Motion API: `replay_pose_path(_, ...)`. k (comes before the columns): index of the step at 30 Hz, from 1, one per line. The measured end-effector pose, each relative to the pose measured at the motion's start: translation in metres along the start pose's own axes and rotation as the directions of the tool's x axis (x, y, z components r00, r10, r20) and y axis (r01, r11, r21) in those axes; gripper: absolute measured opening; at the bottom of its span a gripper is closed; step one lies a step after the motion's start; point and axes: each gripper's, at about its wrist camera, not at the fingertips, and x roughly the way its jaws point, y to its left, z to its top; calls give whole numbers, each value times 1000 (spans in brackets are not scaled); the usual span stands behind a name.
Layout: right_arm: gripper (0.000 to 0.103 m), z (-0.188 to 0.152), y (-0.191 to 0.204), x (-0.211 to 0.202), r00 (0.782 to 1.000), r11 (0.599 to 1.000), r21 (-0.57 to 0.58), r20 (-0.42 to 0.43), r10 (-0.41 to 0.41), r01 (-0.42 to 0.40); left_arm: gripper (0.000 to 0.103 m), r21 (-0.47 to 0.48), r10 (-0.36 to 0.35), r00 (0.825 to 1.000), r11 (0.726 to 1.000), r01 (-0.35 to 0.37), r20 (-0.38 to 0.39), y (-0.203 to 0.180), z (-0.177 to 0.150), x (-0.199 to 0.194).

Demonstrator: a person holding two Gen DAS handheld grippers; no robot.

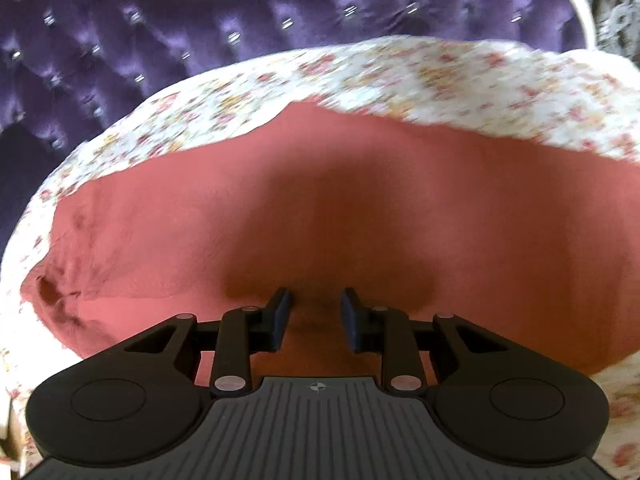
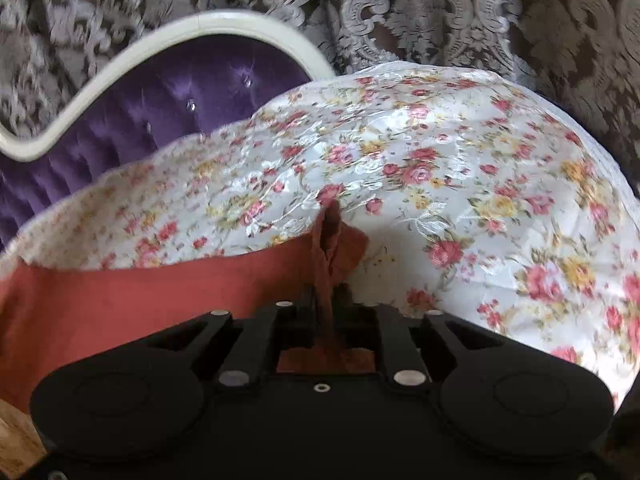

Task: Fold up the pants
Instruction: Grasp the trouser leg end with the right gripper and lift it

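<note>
Setting: a bed with a flowered bedspread (image 2: 460, 168), a tufted purple headboard (image 1: 168, 52) in a cream frame behind it, and patterned grey curtains (image 2: 440, 12) beyond.
Pants: rust-red pants (image 1: 360, 184) lie spread across the bedspread, filling most of the left wrist view; in the right wrist view they reach in from the left, with one edge pulled up into a ridge.
Left gripper: the left gripper (image 1: 315, 320) hovers above the red cloth, its jaws narrowly parted, nothing between them.
Right gripper: the right gripper (image 2: 324, 300) has its jaws pinched on a bunched fold at the edge of the pants, the fold standing up between them.
Floor: a strip of wood floor (image 2: 16, 432) shows at the lower left of the right wrist view.
</note>
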Motion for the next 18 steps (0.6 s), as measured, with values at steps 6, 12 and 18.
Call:
replay_pose_path(6, 48, -20, -24, -16, 998, 994, 95, -15, 55, -54, 27, 58, -149, 988, 987, 147, 27, -55, 19, -17)
replay_pose_path(12, 48, -36, -44, -28, 984, 966, 193, -10, 179, -173, 27, 132, -252, 967, 960, 247, 23, -114, 23, -19)
replay_pose_path(18, 42, -34, -54, -13, 945, 913, 265, -16, 326, -310, 27, 157, -291, 956, 946, 285, 17, -147, 28, -18)
